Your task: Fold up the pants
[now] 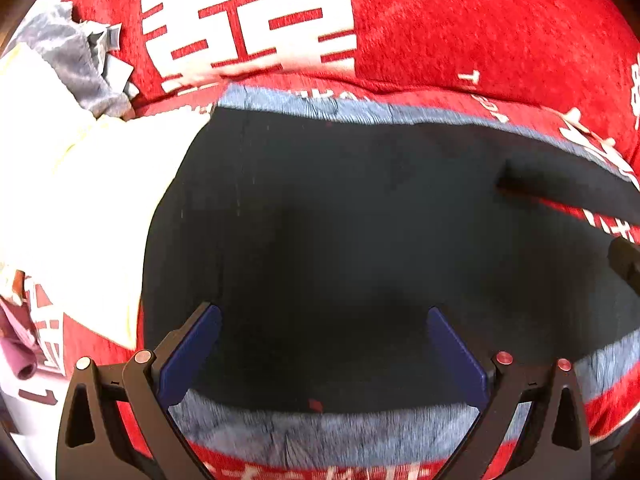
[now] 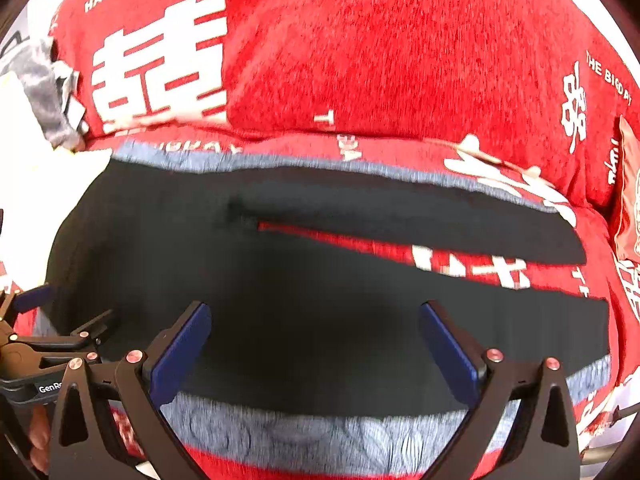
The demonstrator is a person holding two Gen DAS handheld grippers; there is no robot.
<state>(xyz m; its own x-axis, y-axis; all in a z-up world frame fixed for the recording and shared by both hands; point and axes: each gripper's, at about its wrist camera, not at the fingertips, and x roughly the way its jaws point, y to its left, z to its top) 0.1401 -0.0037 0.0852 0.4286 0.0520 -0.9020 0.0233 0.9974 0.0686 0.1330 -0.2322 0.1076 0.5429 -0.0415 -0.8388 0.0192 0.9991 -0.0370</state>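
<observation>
In the left wrist view, the left gripper hovers over the dark pants, which lie spread flat on a red cover with white characters. Its jaws stand wide apart and hold nothing; the blue pads frame the near edge of the cloth, probably so that this edge can be taken for the fold. A grey band of fabric shows below the pants, and a white cloth lies just beside them on the left. In the right wrist view, the right gripper is also wide open and empty, placed above the near leg of the pants. The two legs lie apart here, with a wedge of red cover between them. The left gripper appears at the left edge, near the waist side. Both tools seem placed along the same long edge, likely to lift it together.
</observation>
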